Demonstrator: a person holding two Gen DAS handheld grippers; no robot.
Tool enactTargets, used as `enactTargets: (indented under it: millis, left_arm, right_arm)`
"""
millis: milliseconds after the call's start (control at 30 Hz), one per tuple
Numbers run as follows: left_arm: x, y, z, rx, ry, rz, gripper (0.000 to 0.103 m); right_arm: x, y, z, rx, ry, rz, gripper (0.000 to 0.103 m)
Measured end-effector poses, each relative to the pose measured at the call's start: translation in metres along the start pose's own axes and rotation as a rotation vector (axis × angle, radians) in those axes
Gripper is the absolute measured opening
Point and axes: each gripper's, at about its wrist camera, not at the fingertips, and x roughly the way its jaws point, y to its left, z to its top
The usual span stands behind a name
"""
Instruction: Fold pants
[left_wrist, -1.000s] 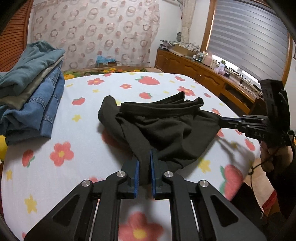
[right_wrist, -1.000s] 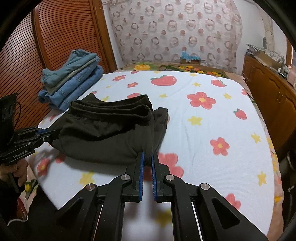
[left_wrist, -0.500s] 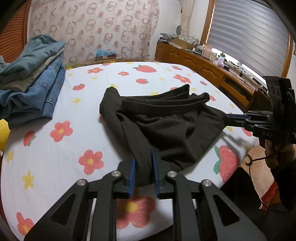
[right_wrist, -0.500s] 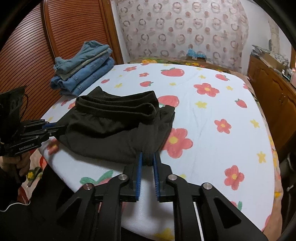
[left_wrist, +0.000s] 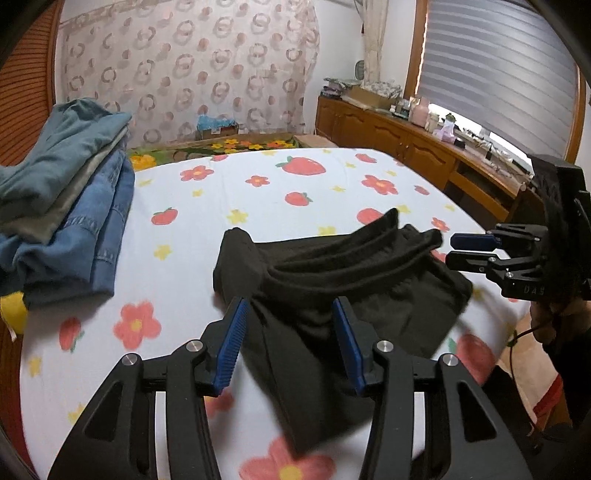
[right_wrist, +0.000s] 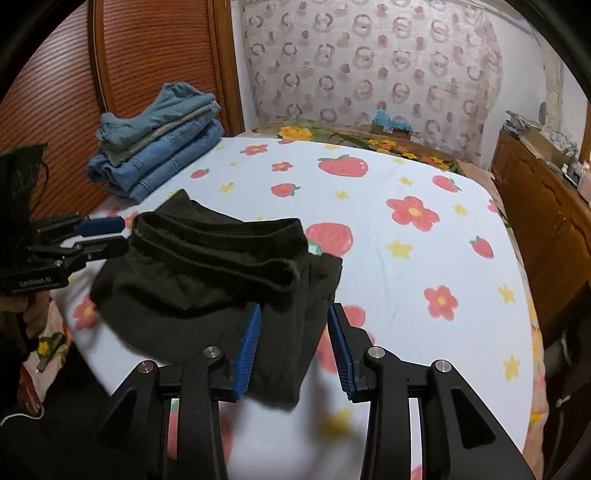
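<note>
The black pants (left_wrist: 343, 288) lie folded in a loose heap near the front edge of the flower-print bed (left_wrist: 280, 192); they also show in the right wrist view (right_wrist: 221, 273). My left gripper (left_wrist: 291, 332) is open, its blue pads on either side of the pants' near end, holding nothing. My right gripper (right_wrist: 293, 338) is open too, with cloth lying loose between its pads. Each gripper shows in the other's view, at the far side of the pants: the right gripper (left_wrist: 461, 249) and the left gripper (right_wrist: 110, 234).
A stack of folded jeans and other clothes (left_wrist: 62, 199) sits at the bed's far left corner (right_wrist: 159, 147). A wooden cabinet (left_wrist: 413, 147) with clutter runs along the right, under a window blind. A patterned curtain hangs behind.
Both grippers were shut on the pants' corners and drew them toward the bed's front edge. Now both have opened and the pants lie released on the bed.
</note>
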Motion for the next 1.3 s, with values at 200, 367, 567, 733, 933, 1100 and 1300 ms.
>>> enactTargets:
  millis: [200,367,567,733,933,1100,1300]
  left_arm:
    - [0.019,0.004,0.006,0.016,0.026,-0.029,0.044]
    - [0.019,0.005,0.007,0.004,0.013,-0.059,0.014]
    - [-0.012,-0.004,0.020,0.013,-0.112,-0.056,0.013]
    - [-0.003,0.000,0.034,0.002,-0.102,-0.012,0.013]
    - [0.025,0.007,0.027,0.000,-0.029,0.027,0.013]
    - [0.032,0.014,0.022,-0.019,-0.003,0.026,0.017]
    - [0.026,0.017,0.022,-0.033,-0.006,0.030,0.046]
  right_arm:
    - [0.023,-0.001,0.015,-0.027,0.024,0.042,0.039]
    - [0.031,-0.004,0.022,-0.010,0.025,0.108,0.005]
    - [0.005,-0.003,0.030,-0.003,-0.084,0.108,0.005]
    - [0.018,-0.003,0.037,0.010,-0.050,0.047,0.005]
    - [0.046,0.001,0.042,0.033,0.009,0.034,0.005]
    - [0.055,0.003,0.045,0.030,0.028,0.022,0.005]
    - [0.052,0.004,0.045,0.030,0.030,0.008,0.011]
